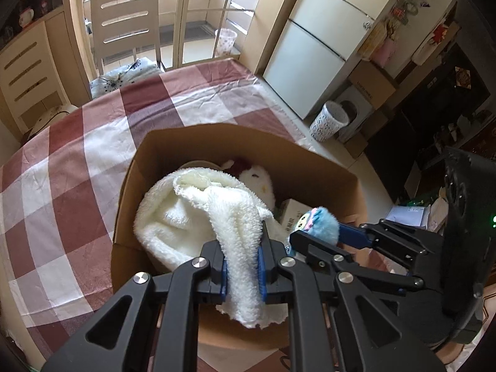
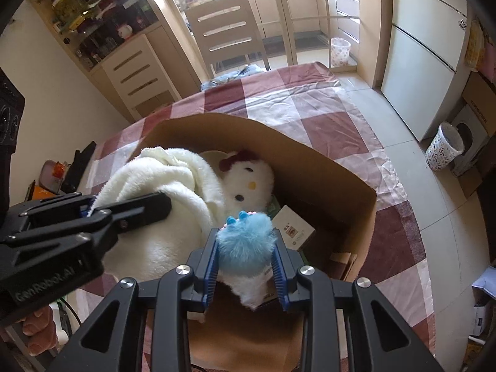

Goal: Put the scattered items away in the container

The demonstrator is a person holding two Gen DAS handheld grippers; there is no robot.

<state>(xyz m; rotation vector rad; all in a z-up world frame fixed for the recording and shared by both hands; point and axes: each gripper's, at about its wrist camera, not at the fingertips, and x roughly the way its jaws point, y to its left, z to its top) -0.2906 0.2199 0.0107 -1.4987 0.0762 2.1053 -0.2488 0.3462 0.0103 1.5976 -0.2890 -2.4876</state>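
Note:
An open cardboard box (image 1: 173,142) (image 2: 356,186) stands on the checked tablecloth. My left gripper (image 1: 243,263) is shut on a fluffy white towel (image 1: 186,210), whose bulk hangs down into the box. In the right wrist view the towel (image 2: 161,173) and the left gripper (image 2: 130,209) sit at the left. My right gripper (image 2: 246,263) is shut on a blue and white furry toy (image 2: 245,241), held over the box's near side; the toy (image 1: 319,223) also shows in the left wrist view. A white plush cat (image 2: 248,179) and a small carton (image 2: 293,228) lie inside.
The red and white checked tablecloth (image 1: 68,161) covers the table around the box. A wooden chair (image 1: 127,21) stands at the far side. A fridge (image 1: 322,49) and a patterned bin (image 1: 328,121) are on the floor to the right. A drawer cabinet (image 2: 136,74) is left.

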